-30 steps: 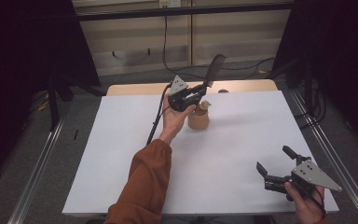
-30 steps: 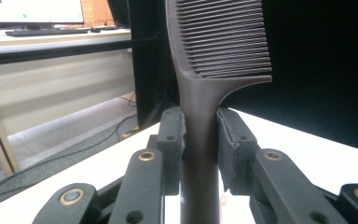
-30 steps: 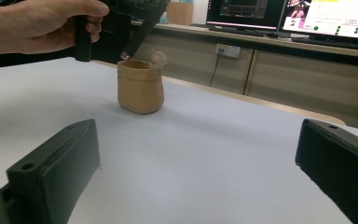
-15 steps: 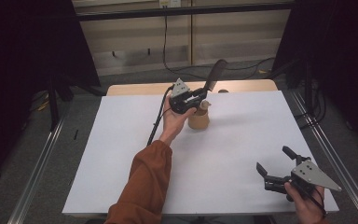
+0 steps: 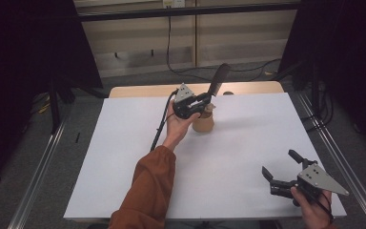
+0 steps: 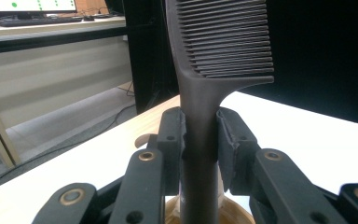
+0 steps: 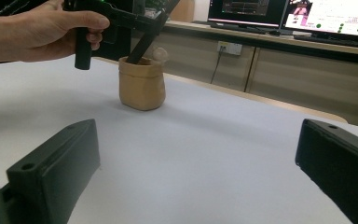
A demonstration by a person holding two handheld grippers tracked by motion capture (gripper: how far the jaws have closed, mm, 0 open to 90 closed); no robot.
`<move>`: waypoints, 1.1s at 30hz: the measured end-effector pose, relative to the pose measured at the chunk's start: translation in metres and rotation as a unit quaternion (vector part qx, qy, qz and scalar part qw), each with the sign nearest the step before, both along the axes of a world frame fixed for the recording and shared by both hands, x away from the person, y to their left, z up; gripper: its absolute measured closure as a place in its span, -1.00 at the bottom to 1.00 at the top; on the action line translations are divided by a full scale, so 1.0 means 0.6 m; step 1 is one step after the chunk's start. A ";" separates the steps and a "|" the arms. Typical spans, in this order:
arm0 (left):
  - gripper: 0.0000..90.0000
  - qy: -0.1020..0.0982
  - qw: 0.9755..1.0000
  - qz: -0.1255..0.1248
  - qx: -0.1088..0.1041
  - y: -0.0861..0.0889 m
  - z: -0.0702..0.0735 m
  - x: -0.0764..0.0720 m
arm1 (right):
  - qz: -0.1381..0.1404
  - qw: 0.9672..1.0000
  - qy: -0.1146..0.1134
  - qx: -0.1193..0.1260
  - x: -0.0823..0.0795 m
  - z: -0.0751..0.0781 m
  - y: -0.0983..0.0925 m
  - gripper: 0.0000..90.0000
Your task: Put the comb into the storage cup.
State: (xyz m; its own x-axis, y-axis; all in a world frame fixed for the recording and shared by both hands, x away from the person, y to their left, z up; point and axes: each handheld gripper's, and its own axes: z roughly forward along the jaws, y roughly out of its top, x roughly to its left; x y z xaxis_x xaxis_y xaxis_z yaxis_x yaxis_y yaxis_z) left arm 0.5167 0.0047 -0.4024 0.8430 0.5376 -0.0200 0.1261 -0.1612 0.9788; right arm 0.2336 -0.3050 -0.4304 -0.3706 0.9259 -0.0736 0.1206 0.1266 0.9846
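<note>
A white sheet (image 5: 124,157) is spread over a pale wooden table (image 5: 138,89), whose bare top is seen along the far edge. Grey floor, metal rails and dark curtains are seen around it; lit monitors (image 7: 326,18) are seen on a long counter, their writing too small to be read. A black plastic comb (image 6: 219,42), fine-toothed with a smooth tapered handle, is clamped by its handle between the left gripper's (image 5: 201,99) jaws, its lower end inside a small tan, soft-sided cup (image 5: 203,122) near the middle of the far edge. The right gripper (image 5: 280,168) is held near the right near corner, jaws spread wide with nothing between them.
</note>
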 end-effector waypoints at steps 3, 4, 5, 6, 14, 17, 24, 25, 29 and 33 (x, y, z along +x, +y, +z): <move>0.62 0.003 1.000 0.004 0.003 0.003 -0.002 0.000 | 0.000 1.000 0.000 -0.001 0.000 0.000 0.000 -1.00; 0.62 0.003 1.000 0.006 0.007 0.004 -0.003 0.001 | 0.000 1.000 -0.001 0.000 0.000 0.000 0.000 -1.00; 0.62 0.007 1.000 0.012 0.006 0.005 -0.004 -0.001 | 0.000 1.000 -0.001 0.000 0.000 0.000 0.000 -1.00; 0.62 0.005 1.000 0.007 0.007 0.007 -0.005 0.001 | 0.001 1.000 -0.001 -0.001 0.000 0.000 0.000 -1.00; 0.62 0.014 1.000 0.011 0.004 0.012 -0.005 -0.001 | 0.000 1.000 -0.001 -0.002 0.001 -0.001 0.001 -1.00; 0.62 0.017 1.000 0.016 -0.001 0.014 -0.004 -0.003 | 0.000 1.000 0.000 -0.002 0.001 -0.001 0.000 -1.00; 0.62 0.027 0.999 0.018 0.007 0.016 -0.010 -0.004 | 0.000 1.000 0.000 -0.004 0.001 -0.001 0.001 -1.00; 0.62 0.029 0.999 0.020 0.009 0.016 -0.012 -0.004 | 0.000 1.000 0.000 -0.003 0.001 -0.001 0.001 -1.00; 0.62 0.037 0.999 0.022 0.012 0.022 -0.018 -0.001 | 0.000 1.000 0.001 -0.004 0.002 -0.001 0.001 -1.00; 0.62 0.041 0.999 0.023 0.011 0.020 -0.021 0.001 | 0.001 1.000 0.000 -0.004 0.002 -0.001 0.001 -1.00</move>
